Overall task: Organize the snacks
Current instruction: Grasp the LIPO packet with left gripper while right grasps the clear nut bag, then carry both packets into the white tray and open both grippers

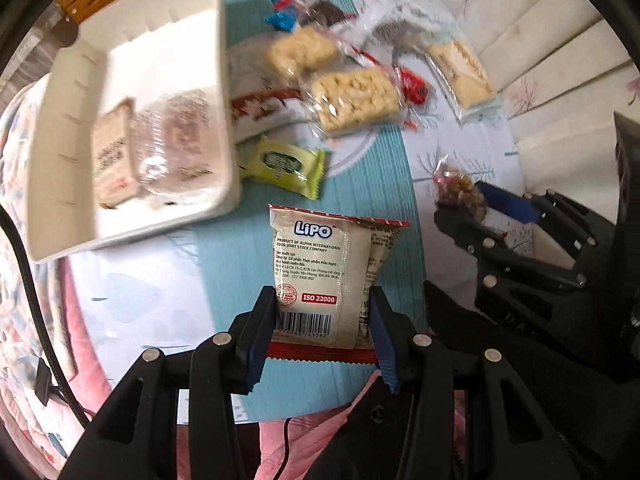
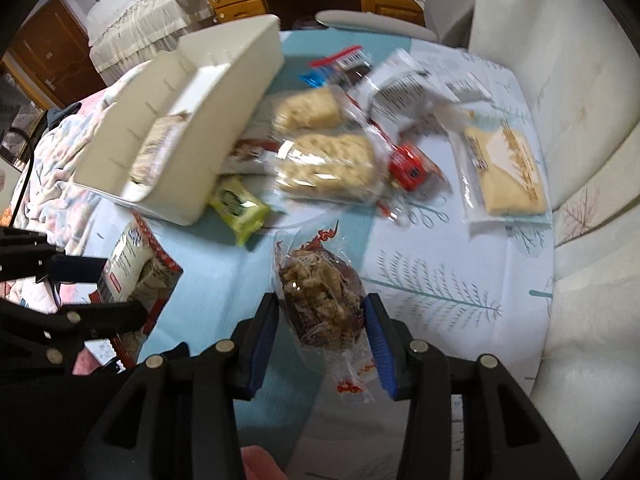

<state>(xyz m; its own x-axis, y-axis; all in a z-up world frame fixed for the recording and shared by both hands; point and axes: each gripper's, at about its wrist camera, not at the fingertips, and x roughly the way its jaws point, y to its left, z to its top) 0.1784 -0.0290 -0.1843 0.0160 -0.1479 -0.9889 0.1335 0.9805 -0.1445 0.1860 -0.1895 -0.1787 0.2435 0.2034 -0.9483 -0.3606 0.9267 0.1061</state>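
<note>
snacks lie scattered over a bed covered by a pale leaf-print sheet point(image 2: 436, 280) with a light blue mat point(image 1: 356, 200) on top. the left claw point(image 1: 322, 330) is clamped on a cream lipo biscuit packet point(image 1: 320, 268), its blue pads point(image 1: 384, 340) pressing the packet's two sides, and the packet hangs clear above the mat. the right claw point(image 2: 320, 344) is closed around a clear bag of brown nut brittle point(image 2: 320, 296), gripped at its middle, with the bag's printed tail poking down between the fingers. in the left wrist view the right claw shows at the right edge with that same bag at its tips.

a white plastic bin point(image 1: 160, 40) sits at the upper left, already holding a couple of wrapped snacks point(image 1: 168, 140). just beside its near corner lies a yellow-green wrapped sweet point(image 1: 284, 164). beyond that are two clear packs of puffed rice cake point(image 1: 352, 96), one behind the other, with a small red packet point(image 2: 408, 166) touching the nearer one. a flat cracker pack point(image 2: 508, 176) lies apart on the right, near the cream padded headboard point(image 2: 568, 100). a blue-and-red wrapped item point(image 1: 286, 16) sits at the far end of the mat.
</note>
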